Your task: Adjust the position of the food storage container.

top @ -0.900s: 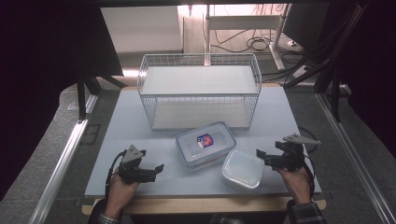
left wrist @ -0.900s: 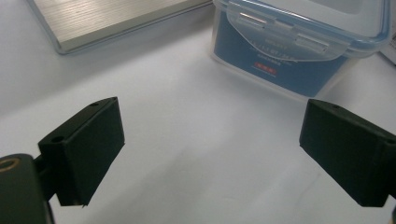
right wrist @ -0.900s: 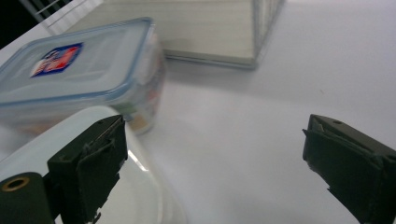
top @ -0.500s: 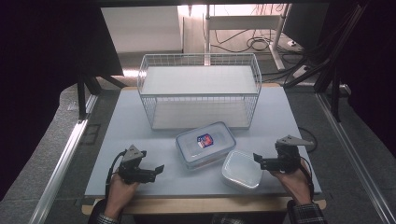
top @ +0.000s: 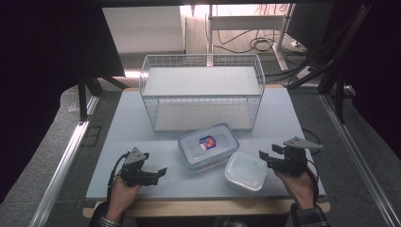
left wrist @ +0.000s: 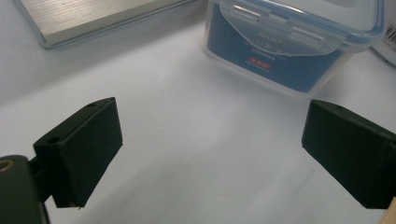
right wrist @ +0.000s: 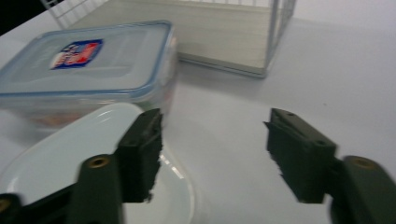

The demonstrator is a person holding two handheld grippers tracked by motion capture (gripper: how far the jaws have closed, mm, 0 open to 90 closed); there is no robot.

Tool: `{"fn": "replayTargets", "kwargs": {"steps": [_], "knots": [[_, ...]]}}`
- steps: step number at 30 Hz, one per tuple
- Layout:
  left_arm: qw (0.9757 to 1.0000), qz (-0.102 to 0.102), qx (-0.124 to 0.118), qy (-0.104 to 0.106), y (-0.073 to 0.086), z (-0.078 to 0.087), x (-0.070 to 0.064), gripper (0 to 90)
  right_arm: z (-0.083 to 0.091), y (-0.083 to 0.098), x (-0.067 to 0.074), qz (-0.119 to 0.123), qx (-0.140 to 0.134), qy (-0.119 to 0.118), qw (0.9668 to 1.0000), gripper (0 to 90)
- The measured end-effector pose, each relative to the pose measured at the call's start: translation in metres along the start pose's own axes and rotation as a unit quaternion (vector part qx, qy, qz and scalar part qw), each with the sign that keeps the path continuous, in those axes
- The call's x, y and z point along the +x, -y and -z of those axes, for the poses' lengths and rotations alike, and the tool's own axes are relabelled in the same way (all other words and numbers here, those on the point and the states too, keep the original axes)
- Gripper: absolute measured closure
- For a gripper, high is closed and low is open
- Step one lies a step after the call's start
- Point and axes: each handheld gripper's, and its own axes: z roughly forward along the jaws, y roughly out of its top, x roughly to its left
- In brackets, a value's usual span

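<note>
One blue side label (left wrist: 275,51) on the lidded box (top: 208,145), left gripper view

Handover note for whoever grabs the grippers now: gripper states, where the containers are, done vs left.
Left gripper: open, holding nothing, low over the table left of the lidded container.
Right gripper: open, holding nothing, jaws beside the right edge of the small white container.
Wire basket: at the back, nothing inside.
Done: nothing gripped or moved into the basket.
Left: probably grip the small white container first; both containers are untouched.
</note>
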Motion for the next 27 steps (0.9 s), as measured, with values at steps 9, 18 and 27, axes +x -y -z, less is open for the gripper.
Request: {"fn": "replayTargets", "kwargs": {"steps": [9,18,27], "knots": [[1.0,0.0,-0.001,0.002,0.0,0.0,0.0,5.0,0.006,-0.006,0.033,0.073,0.005,-0.045,0.9963,81.0],[1.0,-0.001,0.0,0.002,0.0,-0.001,0.0,5.0,-0.004,-0.005,0.062,0.105,0.031,-0.1,0.9889,89.3],[1.0,-0.002,0.004,0.004,0.0,-0.001,-0.001,5.2,-0.012,0.0,0.092,0.114,0.065,-0.155,0.9791,89.3]]}}
